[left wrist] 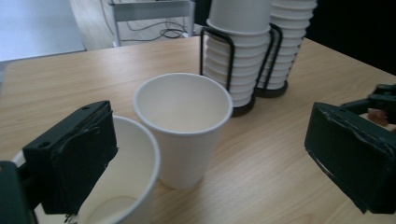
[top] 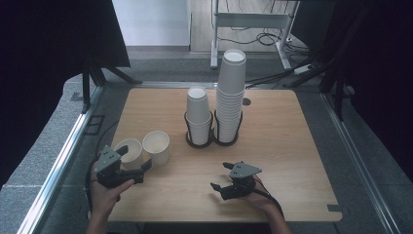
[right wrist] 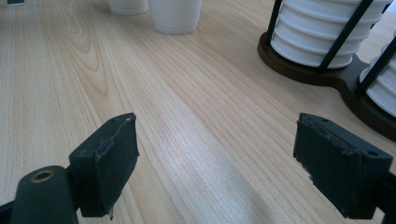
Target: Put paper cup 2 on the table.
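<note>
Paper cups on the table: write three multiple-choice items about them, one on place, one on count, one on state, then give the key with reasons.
1. Where do the two loose cups stand, seen from the high view?
A. On the left part of the table, near the left gripper
B. Behind the black holder
C. At the right edge

2. How many stacks of cups rise from the black holder?
A. One
B. Two
C. Four

3. How do the right gripper's jaws stand?
A. Shut on a cup
B. Shut on nothing
C. Open, with bare wood between them

Key:
1 A: both cups sit on the table just ahead of the left gripper.
2 B: a short stack and a tall stack stand side by side.
3 C: the right gripper shows wide-apart jaws over bare table.
</note>
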Demonstrator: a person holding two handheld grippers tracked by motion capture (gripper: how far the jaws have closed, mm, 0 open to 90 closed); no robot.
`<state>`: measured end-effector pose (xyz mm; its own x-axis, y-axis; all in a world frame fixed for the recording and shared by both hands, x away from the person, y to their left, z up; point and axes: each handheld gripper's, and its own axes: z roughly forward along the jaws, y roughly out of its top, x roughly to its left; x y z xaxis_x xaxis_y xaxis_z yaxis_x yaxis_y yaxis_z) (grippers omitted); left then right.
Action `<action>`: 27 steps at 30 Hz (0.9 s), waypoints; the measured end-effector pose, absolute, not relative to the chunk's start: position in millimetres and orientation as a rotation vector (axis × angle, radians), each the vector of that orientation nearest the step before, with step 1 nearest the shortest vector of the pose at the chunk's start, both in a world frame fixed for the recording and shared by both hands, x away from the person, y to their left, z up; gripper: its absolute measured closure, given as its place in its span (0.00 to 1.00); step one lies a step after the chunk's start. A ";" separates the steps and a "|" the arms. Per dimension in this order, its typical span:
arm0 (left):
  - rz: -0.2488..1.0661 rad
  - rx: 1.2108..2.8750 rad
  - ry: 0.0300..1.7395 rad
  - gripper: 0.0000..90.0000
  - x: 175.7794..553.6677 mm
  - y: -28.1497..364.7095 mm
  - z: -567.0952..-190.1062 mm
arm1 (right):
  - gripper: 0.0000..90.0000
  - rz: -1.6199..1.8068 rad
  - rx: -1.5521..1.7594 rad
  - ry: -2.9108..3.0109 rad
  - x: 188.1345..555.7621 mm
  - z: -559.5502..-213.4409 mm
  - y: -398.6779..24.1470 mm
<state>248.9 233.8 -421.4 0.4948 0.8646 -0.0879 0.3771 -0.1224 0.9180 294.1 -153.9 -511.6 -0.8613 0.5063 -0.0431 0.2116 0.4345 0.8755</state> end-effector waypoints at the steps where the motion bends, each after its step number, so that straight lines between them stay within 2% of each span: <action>1: 0.590 1.718 1.056 0.03 248.8 231.2 -421.5 | 0.16 1.397 0.617 2.391 294.3 -511.5 -153.8; 13: 0.492 1.770 0.929 0.04 247.6 197.0 -423.4 | 0.16 1.405 0.616 2.379 293.1 -507.3 -155.8; 27: 0.389 1.879 0.793 0.05 249.9 142.2 -440.3 | 0.16 1.448 0.679 2.312 295.3 -499.2 -177.4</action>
